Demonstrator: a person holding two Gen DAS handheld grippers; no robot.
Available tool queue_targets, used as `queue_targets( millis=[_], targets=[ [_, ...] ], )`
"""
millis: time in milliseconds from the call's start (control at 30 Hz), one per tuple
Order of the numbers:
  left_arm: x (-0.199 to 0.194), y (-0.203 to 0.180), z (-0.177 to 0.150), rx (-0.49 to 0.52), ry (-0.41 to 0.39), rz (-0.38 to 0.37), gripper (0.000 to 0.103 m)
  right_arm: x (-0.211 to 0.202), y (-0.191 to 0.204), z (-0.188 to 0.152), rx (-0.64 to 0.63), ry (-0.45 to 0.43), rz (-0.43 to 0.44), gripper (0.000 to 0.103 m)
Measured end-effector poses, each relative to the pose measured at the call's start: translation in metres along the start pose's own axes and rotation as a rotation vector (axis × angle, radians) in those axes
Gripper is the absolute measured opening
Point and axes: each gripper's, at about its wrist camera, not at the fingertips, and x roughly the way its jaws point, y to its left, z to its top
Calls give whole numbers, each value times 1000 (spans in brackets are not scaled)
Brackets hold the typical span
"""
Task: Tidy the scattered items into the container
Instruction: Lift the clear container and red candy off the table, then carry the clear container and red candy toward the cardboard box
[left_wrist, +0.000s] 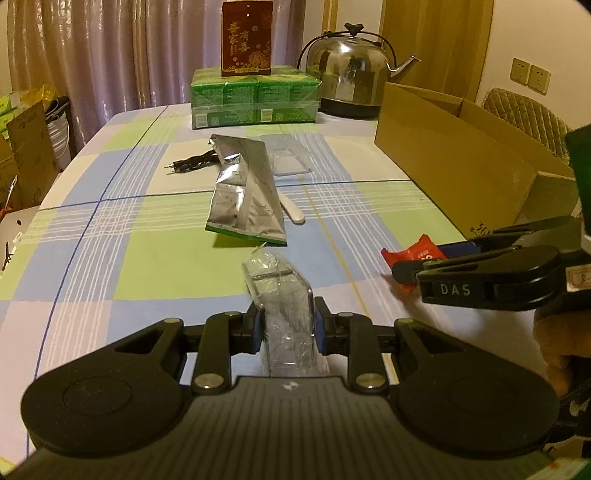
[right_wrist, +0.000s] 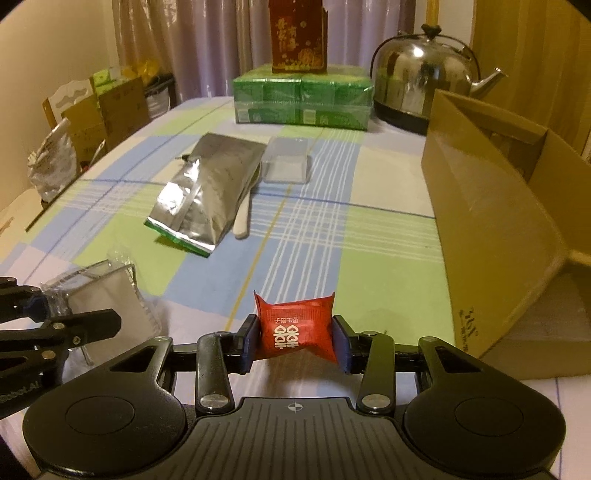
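Both grippers carry loads bound for the cardboard box (right_wrist: 491, 221) at the right: the left gripper (left_wrist: 287, 326) has its jaws clenched on a clear plastic packet (left_wrist: 284, 306), the right gripper (right_wrist: 295, 341) on a red sweet wrapper (right_wrist: 295, 325), both just above the surface (right_wrist: 388, 258).

"DAS" shows in white on the right gripper (left_wrist: 406, 271). "Robot.AI" runs along the left gripper (right_wrist: 79, 326). The red packet (right_wrist: 295, 326) carries a white double-happiness sign, and the red box (left_wrist: 246, 38) bears gold Chinese characters.
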Motion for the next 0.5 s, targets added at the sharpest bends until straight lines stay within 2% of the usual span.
queue_targets(
  millis=[500],
  targets=[
    [-35,-16,6,31,-41,11,22,-57,-3,4,14,-83,-4,39]
  ],
)
